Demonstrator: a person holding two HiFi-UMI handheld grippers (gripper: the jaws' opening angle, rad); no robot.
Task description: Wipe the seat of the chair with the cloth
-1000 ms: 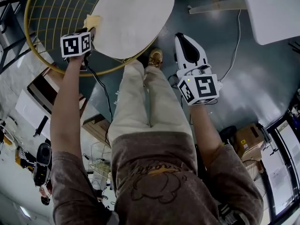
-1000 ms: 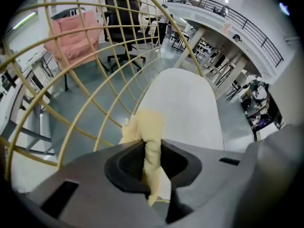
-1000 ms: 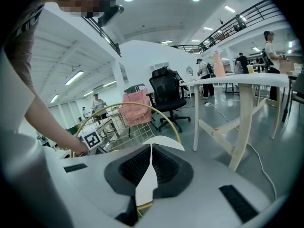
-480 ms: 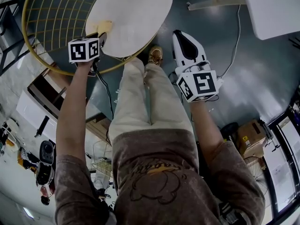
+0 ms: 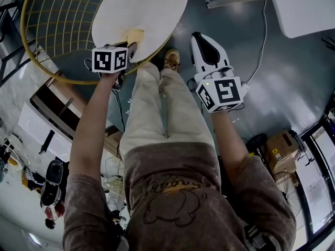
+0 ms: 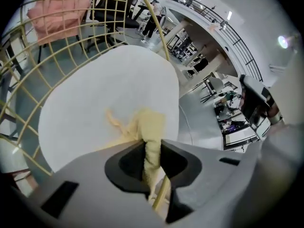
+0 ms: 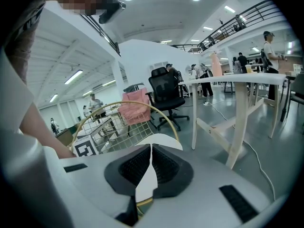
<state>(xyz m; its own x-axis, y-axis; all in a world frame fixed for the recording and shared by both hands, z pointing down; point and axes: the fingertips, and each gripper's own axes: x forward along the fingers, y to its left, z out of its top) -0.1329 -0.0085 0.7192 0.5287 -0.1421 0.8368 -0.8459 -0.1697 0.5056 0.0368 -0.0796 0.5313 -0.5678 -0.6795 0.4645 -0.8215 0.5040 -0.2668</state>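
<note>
The chair has a gold wire frame [image 5: 49, 30] and a round white seat [image 5: 146, 9]. A yellow cloth [image 5: 134, 35] lies bunched on the seat near its front edge. My left gripper [image 5: 130, 45] is shut on it, under its marker cube. In the left gripper view the cloth [image 6: 145, 127] runs from the seat [image 6: 104, 89] down between the shut jaws of that gripper [image 6: 153, 148]. My right gripper [image 5: 202, 37] hangs over the floor to the right of the seat, apart from it. It [image 7: 151, 167] is shut and holds nothing; the seat [image 7: 161, 140] shows just past its jaws.
The person's legs and a shoe [image 5: 171, 61] stand between the two grippers. A white table [image 5: 309, 7] with pale legs [image 5: 238, 4] is at the upper right, and a cable [image 5: 260, 51] runs across the floor. A cardboard box [image 5: 280, 149] sits at the right. A black office chair [image 7: 166, 96] stands behind.
My left gripper has slid to the right along the seat's front edge, dragging the yellow cloth with it. The right gripper has hardly moved.
</note>
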